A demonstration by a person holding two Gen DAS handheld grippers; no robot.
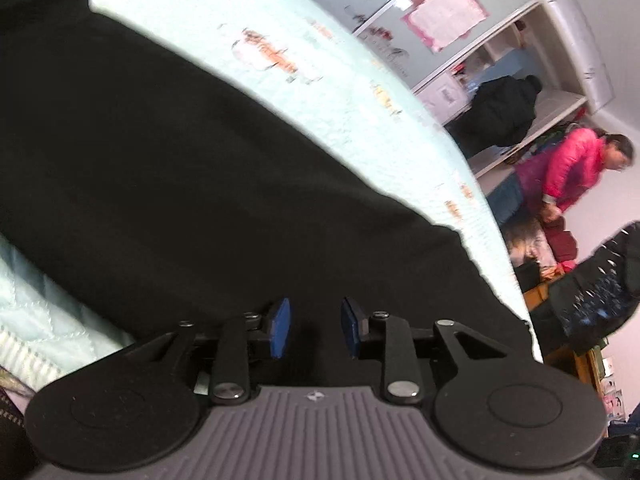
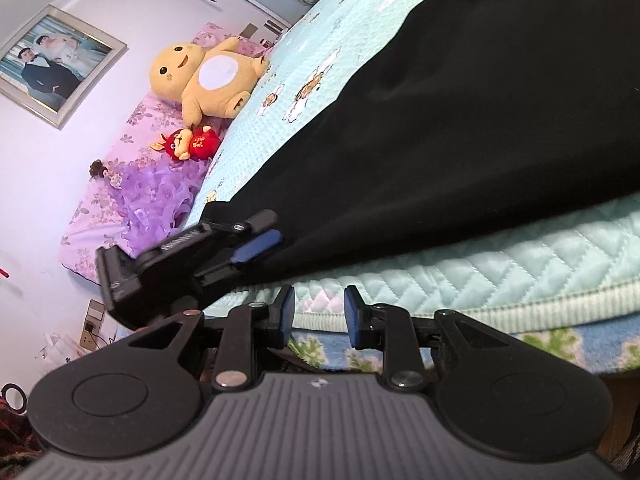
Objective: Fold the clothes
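Black garment [image 1: 168, 152] lies spread across the pale mint quilted bedspread [image 1: 312, 64] of a bed, its cloth flat and mostly smooth; what kind of garment it is cannot be told. From the left wrist view the left gripper [image 1: 315, 330] sits low over the near end of the garment, its blue pads [image 1: 280, 326] a narrow gap apart with dark cloth behind them; whether any cloth lies between the pads cannot be told. From the right wrist view the right gripper [image 2: 319, 311] hangs off the bed's edge, over the quilted border [image 2: 500, 264] and a blue floral sheet [image 2: 560, 340] below it; its pads stand slightly apart with nothing between them. The same view shows the other gripper [image 2: 256, 242] at the garment's lower corner, its fingers touching the black hem. A yellow plush toy [image 2: 208, 76] and a small red plush [image 2: 192, 144] rest on a purple floral cover [image 2: 148, 120] by the wall, under a framed photograph [image 2: 56, 64]. Beyond the bed, a person in a pink jacket [image 1: 568, 168] stands near white shelves [image 1: 532, 92].
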